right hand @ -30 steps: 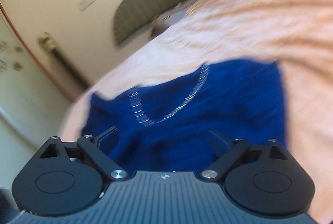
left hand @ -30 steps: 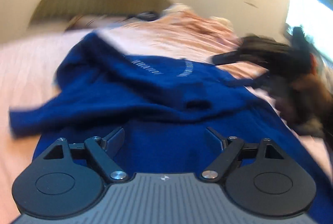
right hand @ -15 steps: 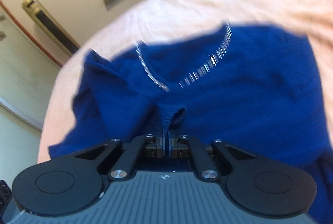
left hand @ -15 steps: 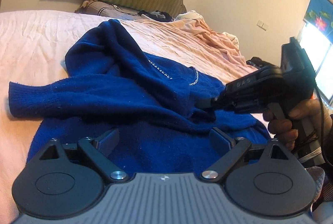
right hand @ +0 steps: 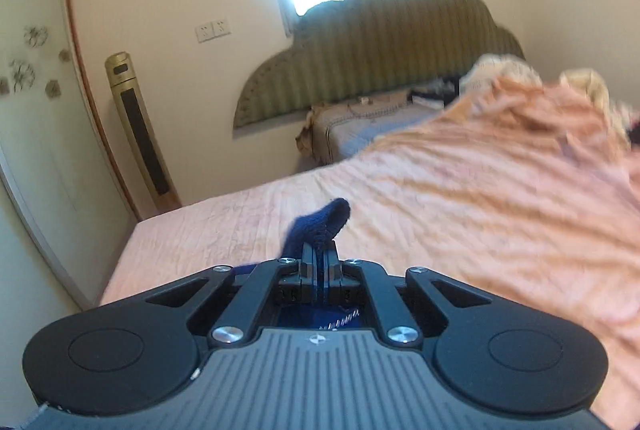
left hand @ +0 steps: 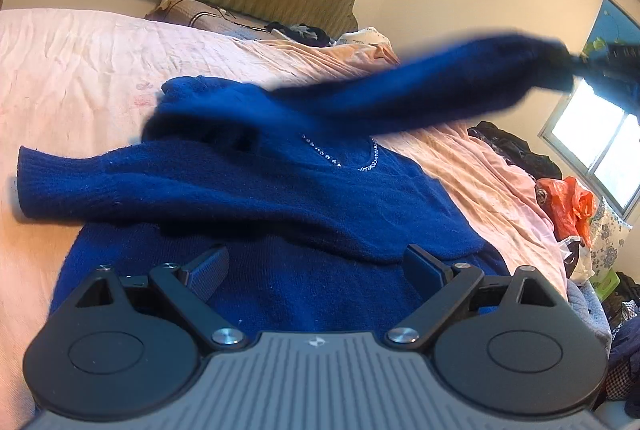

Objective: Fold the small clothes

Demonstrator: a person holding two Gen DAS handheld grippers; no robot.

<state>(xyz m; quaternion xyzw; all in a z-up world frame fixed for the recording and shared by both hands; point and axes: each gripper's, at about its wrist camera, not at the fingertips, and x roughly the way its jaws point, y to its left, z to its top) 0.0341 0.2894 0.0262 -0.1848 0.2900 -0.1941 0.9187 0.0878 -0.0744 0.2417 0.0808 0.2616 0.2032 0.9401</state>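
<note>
A dark blue knitted sweater (left hand: 304, 198) with a sparkly neckline lies crumpled on the pink bed (left hand: 80, 70). My left gripper (left hand: 316, 266) hovers open just above the sweater's lower body, nothing between its fingers. One sleeve (left hand: 420, 86) is stretched up and to the right, blurred, toward my right gripper (left hand: 576, 64) at the upper right edge. In the right wrist view my right gripper (right hand: 319, 252) is shut on the sleeve's cuff (right hand: 324, 222), which pokes out past the fingertips. The other sleeve (left hand: 100, 186) lies across to the left.
A peach blanket (right hand: 500, 182) is bunched along the bed's right side. A padded headboard (right hand: 380, 50) and pillows stand at the far end. An orange bag (left hand: 568, 206) and dark clothes sit beside the bed by the window. A gold tower fan (right hand: 136, 126) stands by the wall.
My right gripper, shut on the sleeve cuff, has lifted and pulled the sleeve up and out to the right. The left gripper stays open over the sweater's body.
</note>
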